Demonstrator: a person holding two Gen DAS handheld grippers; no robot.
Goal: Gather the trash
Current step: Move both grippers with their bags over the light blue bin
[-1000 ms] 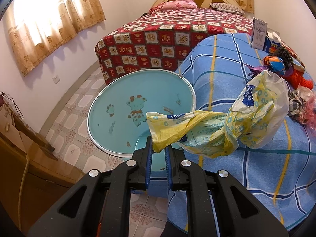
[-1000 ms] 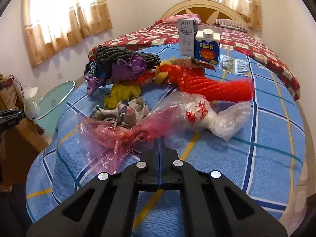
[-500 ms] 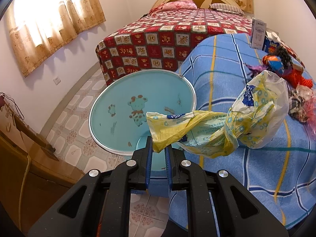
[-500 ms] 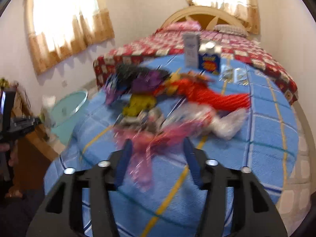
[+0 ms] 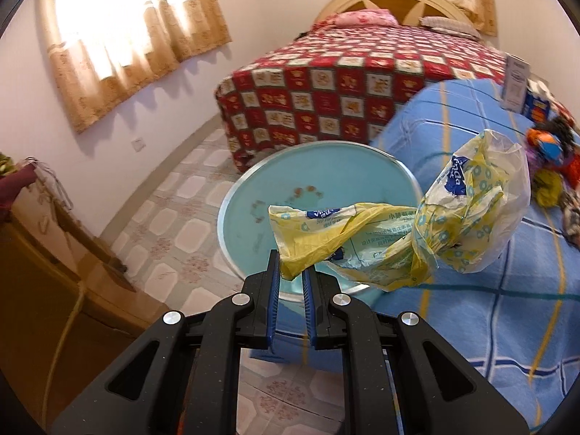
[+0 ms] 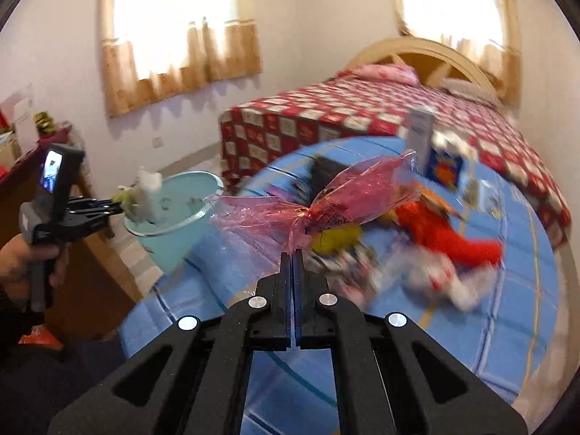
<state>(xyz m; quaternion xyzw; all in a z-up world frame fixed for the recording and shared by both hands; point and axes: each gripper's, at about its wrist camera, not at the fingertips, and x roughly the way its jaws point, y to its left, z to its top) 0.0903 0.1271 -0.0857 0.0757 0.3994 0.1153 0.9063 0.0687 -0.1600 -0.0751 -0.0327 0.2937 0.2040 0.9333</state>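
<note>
My left gripper (image 5: 290,275) is shut on a yellow and white plastic bag (image 5: 417,232) and holds it over the rim of a light blue bin (image 5: 319,188). My right gripper (image 6: 293,253) is shut on a pink cellophane wrapper (image 6: 326,199), lifted above the blue checked bed cover (image 6: 489,326). In the right wrist view the left gripper (image 6: 119,206) hangs with its bag over the blue bin (image 6: 174,232) at the left. More trash lies on the cover: a red net bag (image 6: 446,235), a clear printed bag (image 6: 435,275), a yellow piece (image 6: 340,239).
A white carton (image 6: 420,134) and a blue box (image 6: 444,165) stand at the far side of the blue cover. A red patterned bed (image 5: 362,72) lies behind. A wooden cabinet (image 5: 43,290) stands at the left by the tiled floor (image 5: 174,224).
My right gripper opened, closed on the pink wrapper and lifted it off the cover, swinging left toward the bin. My left gripper kept hold of the yellow bag and shifted slightly.
</note>
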